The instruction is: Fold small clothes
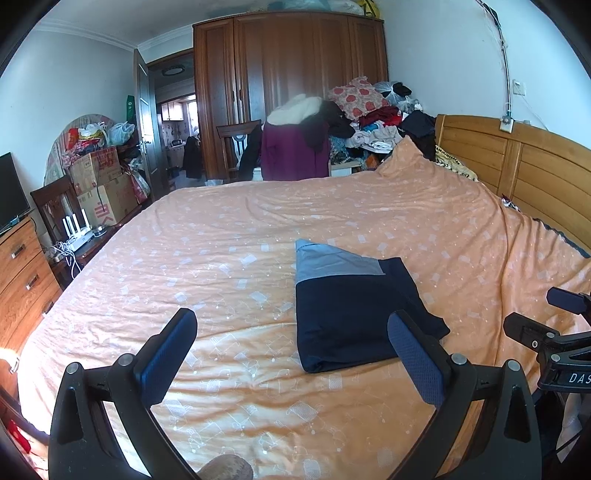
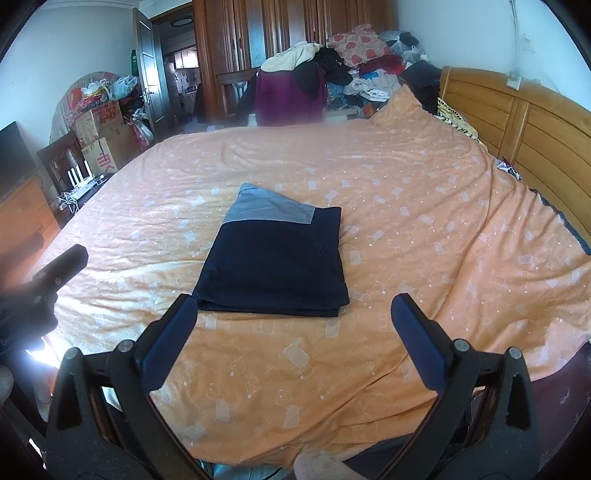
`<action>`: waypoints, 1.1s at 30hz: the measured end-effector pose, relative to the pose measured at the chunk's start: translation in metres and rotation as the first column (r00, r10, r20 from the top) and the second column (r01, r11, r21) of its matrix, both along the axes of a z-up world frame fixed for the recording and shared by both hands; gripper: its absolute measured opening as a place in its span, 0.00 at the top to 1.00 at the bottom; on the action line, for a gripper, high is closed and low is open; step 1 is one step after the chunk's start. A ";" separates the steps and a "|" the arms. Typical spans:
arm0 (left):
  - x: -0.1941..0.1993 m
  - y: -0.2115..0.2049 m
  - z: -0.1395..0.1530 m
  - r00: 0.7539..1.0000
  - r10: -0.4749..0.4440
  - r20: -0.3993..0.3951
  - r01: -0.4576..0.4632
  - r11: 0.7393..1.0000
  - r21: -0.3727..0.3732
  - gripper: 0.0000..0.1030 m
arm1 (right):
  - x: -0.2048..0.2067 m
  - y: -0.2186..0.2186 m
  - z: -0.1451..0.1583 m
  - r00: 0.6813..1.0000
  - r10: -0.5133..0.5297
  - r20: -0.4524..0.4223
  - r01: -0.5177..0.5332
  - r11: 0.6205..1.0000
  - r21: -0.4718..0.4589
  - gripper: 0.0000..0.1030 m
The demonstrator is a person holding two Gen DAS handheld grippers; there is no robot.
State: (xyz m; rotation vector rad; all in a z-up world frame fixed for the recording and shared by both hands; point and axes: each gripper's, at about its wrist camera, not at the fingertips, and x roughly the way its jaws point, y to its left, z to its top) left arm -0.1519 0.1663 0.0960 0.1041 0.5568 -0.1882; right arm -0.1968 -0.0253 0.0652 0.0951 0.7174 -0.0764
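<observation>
With jaws spread wide and empty, the left gripper [image 1: 291, 325] and right gripper [image 2: 293, 310] hung over the near edge of the orange bedspread [image 2: 424, 177], where the folded navy-and-grey garment [image 2: 275, 258] lay flat toward its middle, untouched.

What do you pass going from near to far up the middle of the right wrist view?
Right gripper → folded garment → orange bedspread → purple coat → wardrobe.
</observation>
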 end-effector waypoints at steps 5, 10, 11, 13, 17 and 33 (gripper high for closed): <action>0.001 -0.001 -0.001 1.000 -0.003 -0.005 0.003 1.000 -0.002 0.00 | 0.001 -0.002 -0.005 1.000 0.001 -0.015 0.000 1.000 0.011 0.00; 0.002 -0.001 -0.001 1.000 -0.002 -0.005 0.002 1.000 -0.002 0.00 | 0.002 -0.003 -0.006 1.000 0.001 -0.017 0.000 1.000 0.010 0.00; 0.003 -0.001 -0.002 1.000 -0.001 -0.008 0.001 1.000 -0.004 0.00 | 0.003 -0.003 -0.006 1.000 0.001 -0.017 -0.001 1.000 0.009 0.00; 0.004 -0.001 -0.003 1.000 0.001 -0.016 -0.001 1.000 -0.003 0.00 | 0.003 -0.002 -0.005 1.000 0.003 -0.016 -0.003 1.000 0.011 0.00; 0.005 -0.002 -0.005 1.000 0.003 -0.018 -0.003 1.000 0.000 0.00 | 0.004 -0.002 -0.005 1.000 0.011 -0.017 -0.010 1.000 0.012 0.00; 0.015 -0.008 -0.007 0.999 -0.017 -0.028 0.018 1.000 0.017 0.00 | 0.011 -0.002 -0.002 1.000 0.016 -0.010 -0.016 1.000 0.015 0.00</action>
